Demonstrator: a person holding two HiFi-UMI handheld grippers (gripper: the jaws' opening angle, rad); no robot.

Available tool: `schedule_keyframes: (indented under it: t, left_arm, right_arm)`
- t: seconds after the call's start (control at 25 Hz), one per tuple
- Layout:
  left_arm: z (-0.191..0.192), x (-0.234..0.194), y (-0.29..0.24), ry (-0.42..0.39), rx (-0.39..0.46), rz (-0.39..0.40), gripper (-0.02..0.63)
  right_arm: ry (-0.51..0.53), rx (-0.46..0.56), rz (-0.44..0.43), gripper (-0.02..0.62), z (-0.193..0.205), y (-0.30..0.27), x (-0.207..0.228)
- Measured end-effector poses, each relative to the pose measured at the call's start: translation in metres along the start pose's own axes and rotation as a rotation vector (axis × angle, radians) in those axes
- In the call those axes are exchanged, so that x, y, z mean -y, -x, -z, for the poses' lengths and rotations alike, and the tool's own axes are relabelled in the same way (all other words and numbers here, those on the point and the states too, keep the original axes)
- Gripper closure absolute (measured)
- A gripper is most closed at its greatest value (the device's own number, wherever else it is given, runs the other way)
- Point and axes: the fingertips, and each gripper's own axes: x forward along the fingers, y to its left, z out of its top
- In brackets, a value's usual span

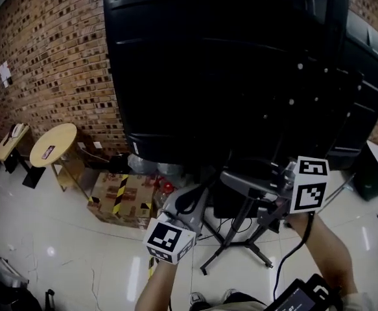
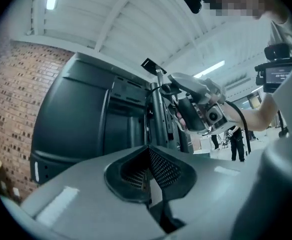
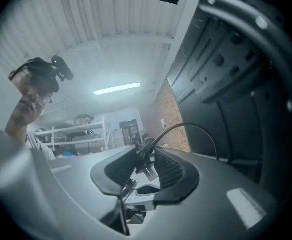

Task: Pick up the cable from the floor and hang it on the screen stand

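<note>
Cable plug clamped in the right tongs, held up off the floor behind the screen.

In the right gripper view the pads pinch the plug, and the cord arcs up and over toward 3 o'clock beside the screen's dark rear panel. Left tongs are pressed together with nothing between them, pointing at the same panel. In the head view the right tongs sit near 4 o'clock and the left near 6 o'clock, both close to the screen stand, whose legs spread on the floor. A cardboard box lies at 8 o'clock.
</note>
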Motion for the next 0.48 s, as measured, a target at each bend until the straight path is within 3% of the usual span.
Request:
schedule_keyframes:
  t: [0.16, 0.48]
  left_arm:
    - [-0.091, -0.009, -0.051, -0.086, 0.106, 0.048, 0.586]
    - [-0.242, -0.022, -0.120, -0.230, 0.180, 0.036, 0.586]
  right_arm:
    - [0.185, -0.032, 0.085, 0.479, -0.070, 0.003, 0.006]
    - [0.205, -0.039, 0.076, 0.479, -0.175, 0.007, 0.011]
